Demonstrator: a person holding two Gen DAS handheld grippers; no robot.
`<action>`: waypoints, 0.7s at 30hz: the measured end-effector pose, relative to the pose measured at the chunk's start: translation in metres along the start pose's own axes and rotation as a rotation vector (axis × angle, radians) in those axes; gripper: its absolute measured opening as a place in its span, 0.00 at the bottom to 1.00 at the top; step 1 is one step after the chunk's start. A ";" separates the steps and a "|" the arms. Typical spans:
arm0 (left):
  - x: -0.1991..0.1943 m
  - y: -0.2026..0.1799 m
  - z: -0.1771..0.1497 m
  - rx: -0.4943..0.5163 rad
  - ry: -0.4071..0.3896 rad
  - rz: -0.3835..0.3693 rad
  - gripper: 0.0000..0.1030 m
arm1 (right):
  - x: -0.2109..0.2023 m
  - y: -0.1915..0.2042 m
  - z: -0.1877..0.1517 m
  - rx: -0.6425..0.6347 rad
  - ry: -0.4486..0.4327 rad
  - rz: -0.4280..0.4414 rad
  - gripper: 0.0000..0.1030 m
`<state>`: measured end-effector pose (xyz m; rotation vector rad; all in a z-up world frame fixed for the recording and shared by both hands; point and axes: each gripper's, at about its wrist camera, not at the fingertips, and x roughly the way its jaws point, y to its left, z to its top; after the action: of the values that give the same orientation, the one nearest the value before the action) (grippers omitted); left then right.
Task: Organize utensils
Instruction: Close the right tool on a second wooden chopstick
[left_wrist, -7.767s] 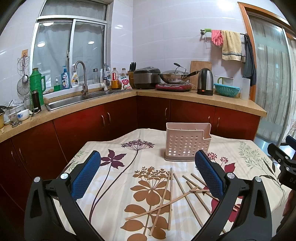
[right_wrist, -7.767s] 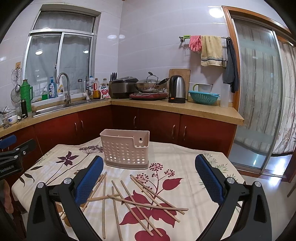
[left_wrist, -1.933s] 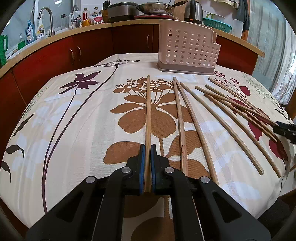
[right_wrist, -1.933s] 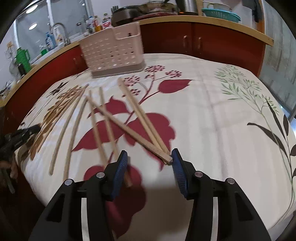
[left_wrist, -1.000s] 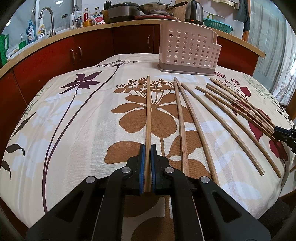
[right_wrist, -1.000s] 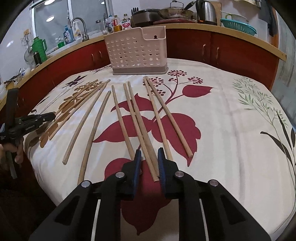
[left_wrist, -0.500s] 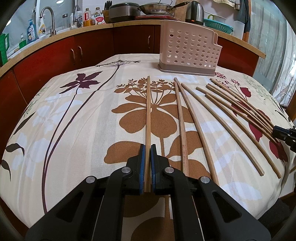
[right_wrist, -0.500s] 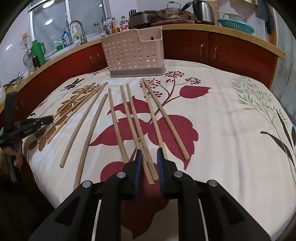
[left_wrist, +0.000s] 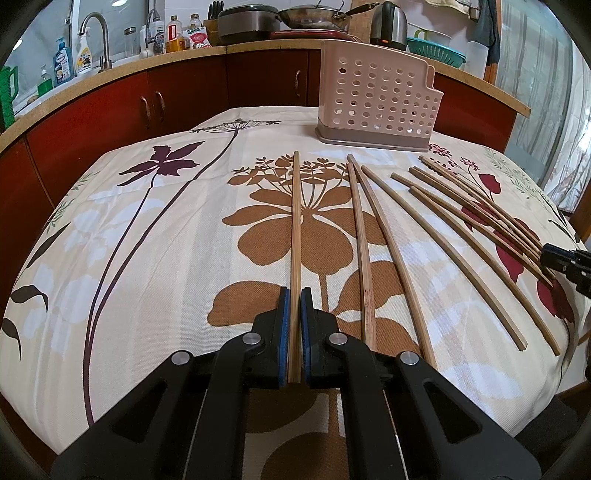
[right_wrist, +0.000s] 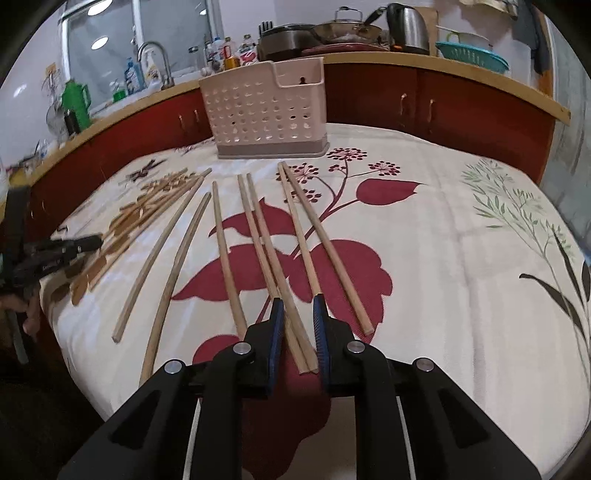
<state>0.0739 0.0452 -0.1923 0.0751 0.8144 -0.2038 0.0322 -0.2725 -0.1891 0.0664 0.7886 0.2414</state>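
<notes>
Several wooden chopsticks lie fanned on the flowered tablecloth (left_wrist: 147, 258). In front of them stands a pink perforated utensil holder (left_wrist: 376, 99). My left gripper (left_wrist: 294, 293) is shut on the near end of one chopstick (left_wrist: 295, 221) that points at the holder (right_wrist: 266, 107). My right gripper (right_wrist: 298, 308) is shut on the near ends of two chopsticks (right_wrist: 266, 240) lying side by side on the red flower. Another chopstick (right_wrist: 299, 229) runs under its right finger. Each gripper's tip shows at the edge of the other's view: the right gripper (left_wrist: 550, 254) and the left gripper (right_wrist: 92, 240).
Loose chopsticks (left_wrist: 391, 243) lie between the two grippers, and one (right_wrist: 332, 254) lies right of the right gripper. Red cabinets and a counter (left_wrist: 480, 88) with a kettle, wok and sink wrap behind the table. A hand (right_wrist: 26, 310) shows at the table's left edge.
About two seconds ago the right jaws stood open over crossed chopsticks; now they are closed on two, and the sticks lie in a fan. The left grip is unchanged. Nothing moved in the last second.
</notes>
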 end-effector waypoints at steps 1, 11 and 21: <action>0.000 0.000 0.000 0.000 -0.001 0.001 0.06 | 0.001 -0.001 0.001 0.003 0.000 -0.003 0.17; 0.000 0.000 0.001 0.000 -0.001 0.001 0.06 | 0.002 0.010 0.002 -0.065 0.016 0.000 0.17; 0.000 0.000 0.000 -0.001 -0.002 0.000 0.06 | -0.003 -0.003 0.006 0.008 0.008 0.054 0.17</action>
<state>0.0740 0.0453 -0.1924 0.0746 0.8123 -0.2032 0.0347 -0.2758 -0.1829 0.0945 0.7964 0.2899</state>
